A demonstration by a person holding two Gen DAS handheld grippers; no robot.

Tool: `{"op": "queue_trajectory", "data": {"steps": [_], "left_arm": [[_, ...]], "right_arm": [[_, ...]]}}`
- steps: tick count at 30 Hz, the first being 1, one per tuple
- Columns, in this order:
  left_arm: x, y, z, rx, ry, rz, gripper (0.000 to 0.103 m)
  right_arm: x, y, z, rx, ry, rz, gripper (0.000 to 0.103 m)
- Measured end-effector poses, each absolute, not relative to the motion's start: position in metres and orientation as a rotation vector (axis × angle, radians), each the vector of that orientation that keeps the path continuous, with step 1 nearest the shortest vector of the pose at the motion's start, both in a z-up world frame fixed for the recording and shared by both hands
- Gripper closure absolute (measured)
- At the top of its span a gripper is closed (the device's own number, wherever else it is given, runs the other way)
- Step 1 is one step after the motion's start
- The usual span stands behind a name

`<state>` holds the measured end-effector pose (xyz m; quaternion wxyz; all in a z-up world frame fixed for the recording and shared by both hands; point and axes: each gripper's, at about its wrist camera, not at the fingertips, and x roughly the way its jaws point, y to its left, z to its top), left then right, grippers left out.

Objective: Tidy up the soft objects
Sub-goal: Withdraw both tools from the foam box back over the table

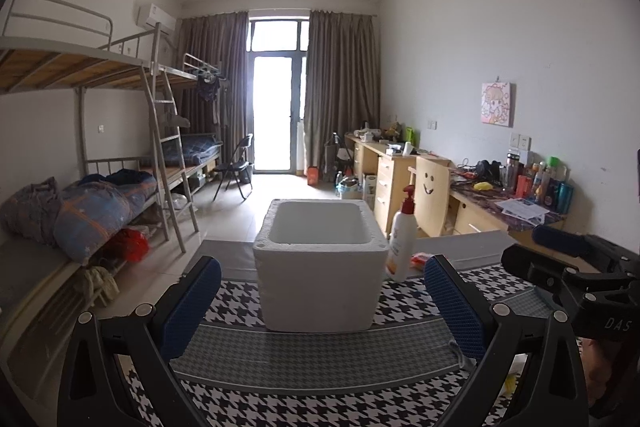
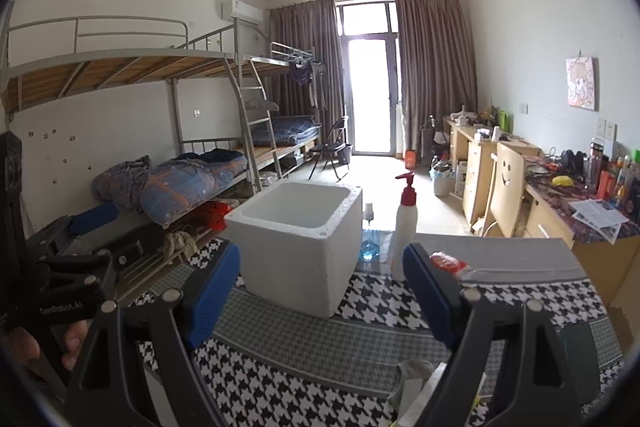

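- The left gripper hovered over the patterned cloth, jaws spread wide and empty, lined up with the white foam box, probably the bin for the soft things.
- The right gripper also hung spread and empty, beside it.
- A grey rag lay near the table's front edge, under the right gripper.
- The lotion bottle stood just beside the box.
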<state>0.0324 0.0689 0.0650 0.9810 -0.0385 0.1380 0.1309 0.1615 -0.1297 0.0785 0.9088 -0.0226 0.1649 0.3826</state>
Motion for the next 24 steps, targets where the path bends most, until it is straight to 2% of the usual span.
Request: {"op": "queue_trajectory", "data": {"steps": [24], "left_arm": [[0.025,0.041,0.051,-0.068,0.269,0.201,0.001]], "right_arm": [[0.145,-0.165,0.062,-0.041,0.334,0.703,0.017]]}}
